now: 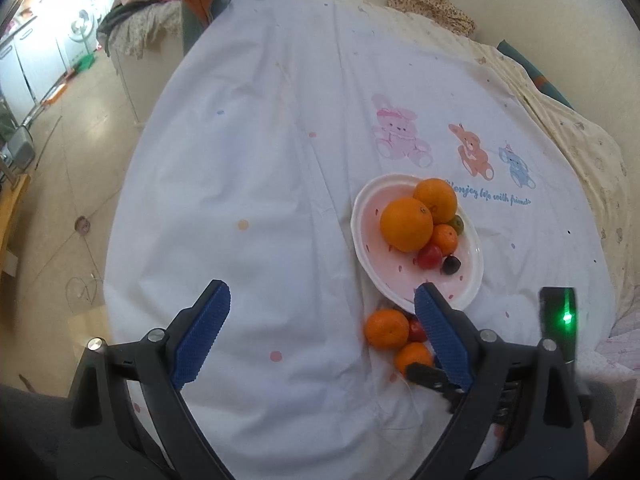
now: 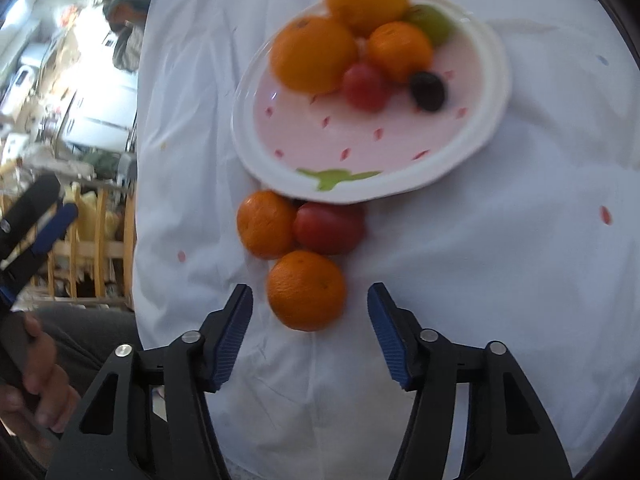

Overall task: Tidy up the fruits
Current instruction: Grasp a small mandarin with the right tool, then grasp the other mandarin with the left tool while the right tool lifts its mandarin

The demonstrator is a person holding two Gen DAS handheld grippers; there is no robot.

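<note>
A pink plate with a white rim (image 1: 370, 248) (image 2: 360, 140) sits on the white bedsheet and holds two large oranges (image 1: 406, 224) (image 2: 314, 54), a mandarin (image 2: 400, 52), a green fruit (image 2: 432, 24), a red fruit (image 2: 366, 86) and a dark grape (image 2: 428, 90). On the sheet in front of the plate lie two mandarins (image 2: 266, 224) (image 2: 306, 290) and a red fruit (image 2: 330, 228). My right gripper (image 2: 310, 308) is open, its jaws on either side of the nearest mandarin. My left gripper (image 1: 322, 304) is open and empty over the sheet, left of the plate.
The white sheet (image 1: 260, 140) with cartoon animal prints covers a bed; its left edge drops to a tiled floor (image 1: 72, 184). A floral quilt (image 1: 576, 140) lies at the right. Wooden furniture (image 2: 92, 240) stands left of the bed.
</note>
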